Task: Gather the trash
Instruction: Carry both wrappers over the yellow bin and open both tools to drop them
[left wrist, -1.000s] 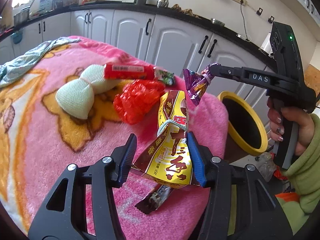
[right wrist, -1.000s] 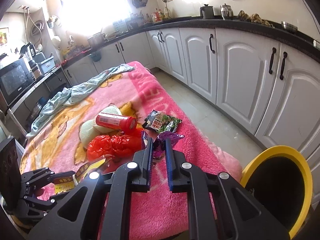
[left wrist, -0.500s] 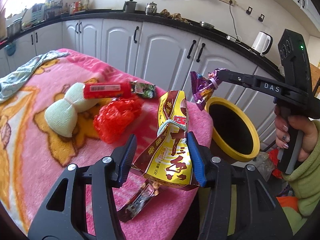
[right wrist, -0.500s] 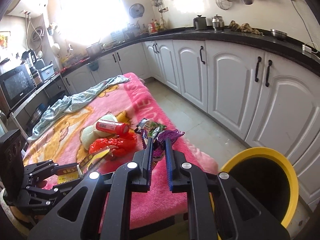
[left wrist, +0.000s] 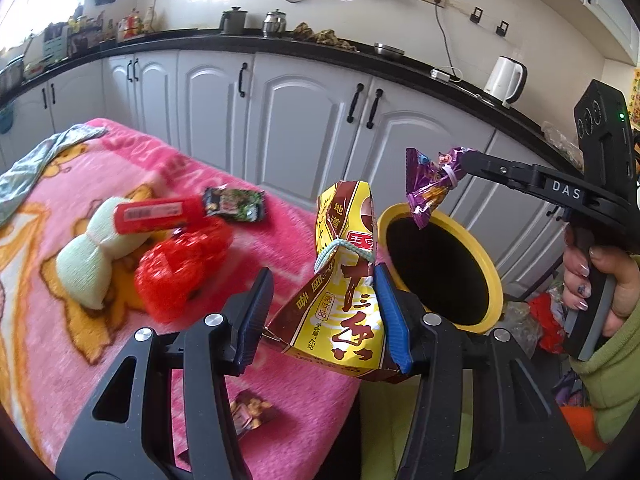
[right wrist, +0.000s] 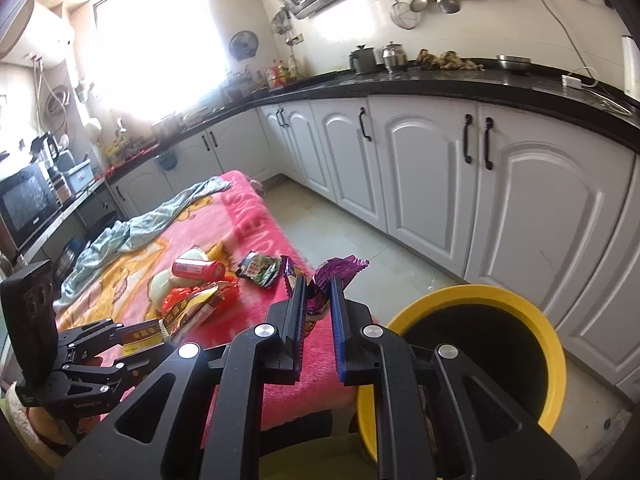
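Observation:
My left gripper (left wrist: 320, 316) is shut on a yellow and brown snack bag (left wrist: 344, 280) and holds it above the table's right edge; it also shows in the right wrist view (right wrist: 160, 330). My right gripper (right wrist: 316, 304) is shut on a purple wrapper (right wrist: 334, 276) that hangs over the far rim of the yellow bin (left wrist: 492, 276) in the left wrist view (left wrist: 430, 184). The bin (right wrist: 556, 340) stands on the floor beside the table.
On the pink blanket (left wrist: 52, 320) lie a red bag (left wrist: 180, 268), a red tube (left wrist: 156, 214), a pale cloth bundle (left wrist: 88, 256), a dark green packet (left wrist: 234, 204) and a small brown wrapper (left wrist: 250, 414). A blue cloth (right wrist: 132, 232) lies at the far end. White cabinets (right wrist: 420, 168) stand behind.
Both grippers have moved right toward the bin with their trash. The purple wrapper went from over the table to over the bin's opening.

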### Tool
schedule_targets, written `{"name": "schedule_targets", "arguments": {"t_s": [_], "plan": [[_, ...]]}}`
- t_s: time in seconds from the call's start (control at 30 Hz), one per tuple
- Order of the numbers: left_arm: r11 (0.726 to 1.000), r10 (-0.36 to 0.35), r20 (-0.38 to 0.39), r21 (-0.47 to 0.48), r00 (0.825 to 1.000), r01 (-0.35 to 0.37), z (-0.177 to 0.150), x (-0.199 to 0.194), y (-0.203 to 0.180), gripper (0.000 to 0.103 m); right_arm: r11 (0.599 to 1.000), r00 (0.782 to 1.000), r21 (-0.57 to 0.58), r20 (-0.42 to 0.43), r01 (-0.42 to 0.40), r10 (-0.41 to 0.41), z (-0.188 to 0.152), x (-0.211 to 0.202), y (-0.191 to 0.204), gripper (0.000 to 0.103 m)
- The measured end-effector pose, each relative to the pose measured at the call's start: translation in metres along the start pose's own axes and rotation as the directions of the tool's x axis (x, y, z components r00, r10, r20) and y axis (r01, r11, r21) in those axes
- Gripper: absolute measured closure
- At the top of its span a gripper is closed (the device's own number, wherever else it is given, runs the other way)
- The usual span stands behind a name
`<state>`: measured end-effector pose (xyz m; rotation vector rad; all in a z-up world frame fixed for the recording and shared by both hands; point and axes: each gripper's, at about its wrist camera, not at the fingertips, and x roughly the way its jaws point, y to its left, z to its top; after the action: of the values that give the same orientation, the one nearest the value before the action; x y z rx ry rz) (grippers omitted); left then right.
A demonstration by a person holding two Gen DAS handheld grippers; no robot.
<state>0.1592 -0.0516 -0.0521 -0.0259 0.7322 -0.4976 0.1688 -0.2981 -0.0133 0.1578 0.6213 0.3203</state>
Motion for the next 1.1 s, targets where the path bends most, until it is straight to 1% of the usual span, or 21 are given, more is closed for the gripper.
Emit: {"name": "schedule_targets", "arguments": {"t_s": [0.23, 0.5, 0.63, 0.9, 1.1], "plan": [[0.999, -0.031, -0.002, 0.031, 1.000, 0.031, 0.013, 0.014, -0.023, 0.060, 0.998, 0.998, 0.042, 0.036, 0.043, -0.044, -0.003, -0.023, -0.025, 0.091], [0.995, -0.071, -0.008, 0.076, 0.997, 0.072, 0.027, 0.035, -0.058, 0.060, 0.988, 0.991, 0.113, 0.068, 0.108, -0.116, -0.010, -0.049, -0.064, 0.091], [0.991, -0.091, -0.014, 0.098, 0.996, 0.092, 0.033, 0.047, -0.075, 0.060, 0.980, 0.984, 0.134, 0.074, 0.150, -0.161, -0.016, -0.057, -0.082, 0.091], [0.983, -0.127, -0.040, 0.129, 0.991, 0.131, 0.038, 0.075, -0.107, 0.060, 0.965, 0.974, 0.166, 0.066, 0.205, -0.218, -0.030, -0.064, -0.106, 0.091], [0.980, -0.148, -0.068, 0.124, 0.987, 0.156, 0.039, 0.096, -0.122, 0.060, 0.952, 0.967, 0.195, 0.050, 0.234, -0.248, -0.038, -0.064, -0.123, 0.091]]}}
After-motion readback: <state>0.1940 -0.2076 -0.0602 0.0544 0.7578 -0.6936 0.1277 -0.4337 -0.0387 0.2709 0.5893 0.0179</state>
